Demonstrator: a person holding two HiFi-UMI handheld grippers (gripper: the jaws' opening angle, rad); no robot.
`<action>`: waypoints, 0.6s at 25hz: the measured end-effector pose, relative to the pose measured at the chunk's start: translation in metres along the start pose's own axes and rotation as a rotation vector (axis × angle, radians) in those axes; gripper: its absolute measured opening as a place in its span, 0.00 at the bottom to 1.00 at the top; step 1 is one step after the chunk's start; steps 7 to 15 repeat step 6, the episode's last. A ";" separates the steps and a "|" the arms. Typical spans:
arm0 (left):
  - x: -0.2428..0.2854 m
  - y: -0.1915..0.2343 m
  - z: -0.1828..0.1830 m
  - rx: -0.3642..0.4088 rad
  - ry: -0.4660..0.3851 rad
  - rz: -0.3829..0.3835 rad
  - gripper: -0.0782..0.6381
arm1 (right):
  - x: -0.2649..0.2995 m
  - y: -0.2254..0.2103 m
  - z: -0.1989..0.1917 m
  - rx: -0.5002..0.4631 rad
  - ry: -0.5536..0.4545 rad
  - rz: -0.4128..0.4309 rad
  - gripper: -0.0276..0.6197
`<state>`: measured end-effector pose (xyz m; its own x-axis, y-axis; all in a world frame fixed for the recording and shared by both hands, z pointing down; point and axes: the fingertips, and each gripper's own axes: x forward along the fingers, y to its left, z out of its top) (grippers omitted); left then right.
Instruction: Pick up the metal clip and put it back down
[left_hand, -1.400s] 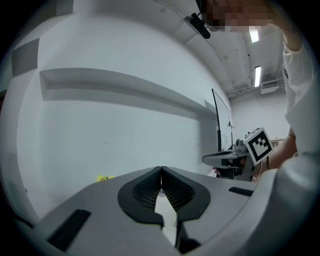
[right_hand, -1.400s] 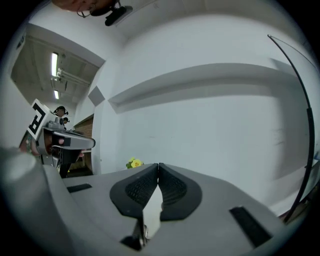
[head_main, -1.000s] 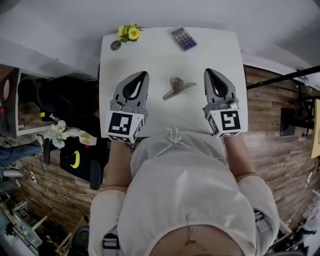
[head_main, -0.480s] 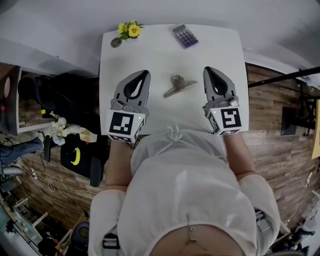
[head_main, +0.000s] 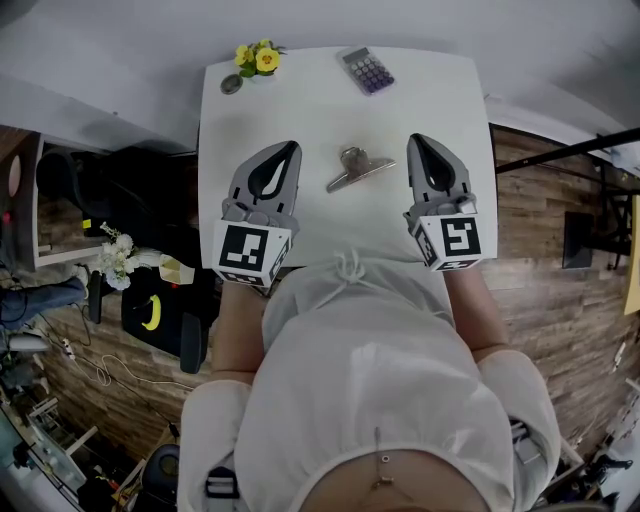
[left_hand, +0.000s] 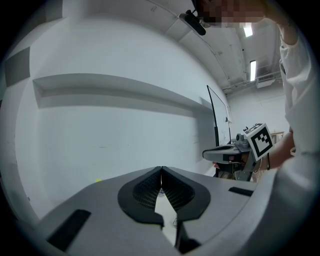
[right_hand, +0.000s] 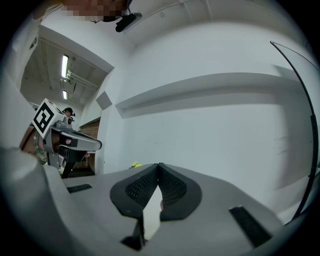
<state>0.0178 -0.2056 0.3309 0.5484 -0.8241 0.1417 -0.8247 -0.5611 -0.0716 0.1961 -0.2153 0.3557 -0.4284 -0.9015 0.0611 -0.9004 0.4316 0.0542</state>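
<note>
Metal clip (head_main: 352, 169) station, listed from the largest item down.

White table (head_main: 440, 100): carries the clip near its middle. A calculator (head_main: 367, 72) and yellow flowers (head_main: 257, 62) stand well apart from it at the far edge.

Left gripper (head_main: 289, 148) and right gripper (head_main: 414, 140): each is held over the near half of the table, one on either side of the clip, and neither touches it. On both, the jaws are pressed tip to tip with nothing between them.

Clip: lies flat on the table between the two grippers. Its finer parts are too small to read.

This layout fits a clip waiting to be lifted, and equally one already set back down.

Handling judgement for either stage: the clip looks thin, low and smooth. Pads would probably hold best squarely across its narrow body, and any lift or set-down is best kept low over the table.
</note>
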 end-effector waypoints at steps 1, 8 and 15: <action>0.000 -0.002 0.000 0.001 -0.001 -0.002 0.13 | -0.001 -0.001 -0.001 0.000 0.001 -0.004 0.05; -0.001 -0.006 -0.002 0.014 0.008 -0.008 0.13 | -0.005 -0.002 -0.004 0.006 0.006 -0.018 0.05; -0.001 -0.006 -0.002 0.014 0.008 -0.008 0.13 | -0.005 -0.002 -0.004 0.006 0.006 -0.018 0.05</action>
